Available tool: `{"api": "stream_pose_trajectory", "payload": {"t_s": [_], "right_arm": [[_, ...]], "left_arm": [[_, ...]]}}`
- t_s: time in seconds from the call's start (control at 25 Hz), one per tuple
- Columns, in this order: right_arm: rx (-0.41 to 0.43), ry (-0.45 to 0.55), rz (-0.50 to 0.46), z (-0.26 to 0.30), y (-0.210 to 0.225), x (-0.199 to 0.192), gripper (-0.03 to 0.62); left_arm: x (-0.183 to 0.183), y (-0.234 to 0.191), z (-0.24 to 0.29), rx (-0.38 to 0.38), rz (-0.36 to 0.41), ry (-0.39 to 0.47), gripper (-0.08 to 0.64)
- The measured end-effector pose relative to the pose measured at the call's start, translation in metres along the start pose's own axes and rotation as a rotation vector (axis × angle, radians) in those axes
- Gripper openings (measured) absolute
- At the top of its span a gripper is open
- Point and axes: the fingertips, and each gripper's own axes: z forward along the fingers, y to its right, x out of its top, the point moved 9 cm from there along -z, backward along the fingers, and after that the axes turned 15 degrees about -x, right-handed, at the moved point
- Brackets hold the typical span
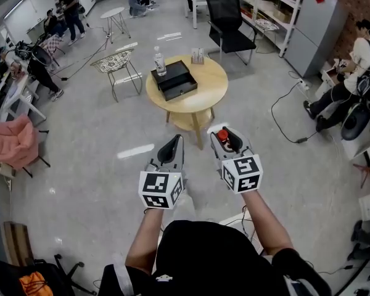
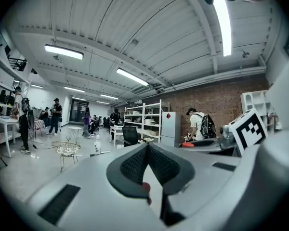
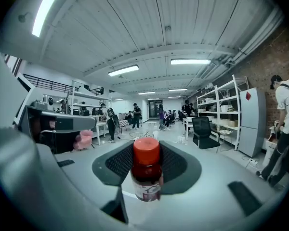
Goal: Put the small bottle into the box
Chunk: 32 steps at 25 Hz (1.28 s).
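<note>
The small bottle (image 3: 146, 170), dark brown with a red cap and a white label, stands upright between the jaws of my right gripper (image 3: 146, 148), which is shut on it. In the head view the small bottle (image 1: 222, 136) shows as a red cap inside the right gripper (image 1: 227, 139), held above the floor short of the table. My left gripper (image 1: 171, 143) is beside it, jaws shut with nothing between them; its tips meet in the left gripper view (image 2: 147, 146). The black box (image 1: 174, 80) lies on the round wooden table (image 1: 197, 107) ahead.
A clear water bottle (image 1: 160, 61) stands by the box's far left corner, and a small holder (image 1: 198, 55) sits at the table's back. A wire chair (image 1: 118, 63) stands left of the table and a black office chair (image 1: 229, 21) behind it. People sit and stand around the room's edges.
</note>
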Motion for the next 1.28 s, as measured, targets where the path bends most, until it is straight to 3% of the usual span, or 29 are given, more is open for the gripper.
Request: {"api": "stream_pose_trajectory", "payload": {"t_s": [0.64,0.84,1.04,1.28], "right_arm": [[0.006,0.0,-0.008,0.124,-0.004,0.017,0.15],[0.001,-0.017,-0.002,0.174,-0.007,0.027,0.149],[-0.002,-0.039,0.021,0.219,-0.016,0.034,0.149],[-0.01,-0.054,0.02,0.267,-0.032,0.041,0.15]], "left_arm": [[0.007,-0.102,0.069,-0.016,0.0,-0.025,0.009],[0.018,-0.147,0.095,-0.038,-0.044,-0.016,0.009],[0.027,-0.185,0.113,-0.038,0.022,-0.037,0.009],[0.03,-0.241,0.127,-0.04,0.007,-0.034,0.009]]}}
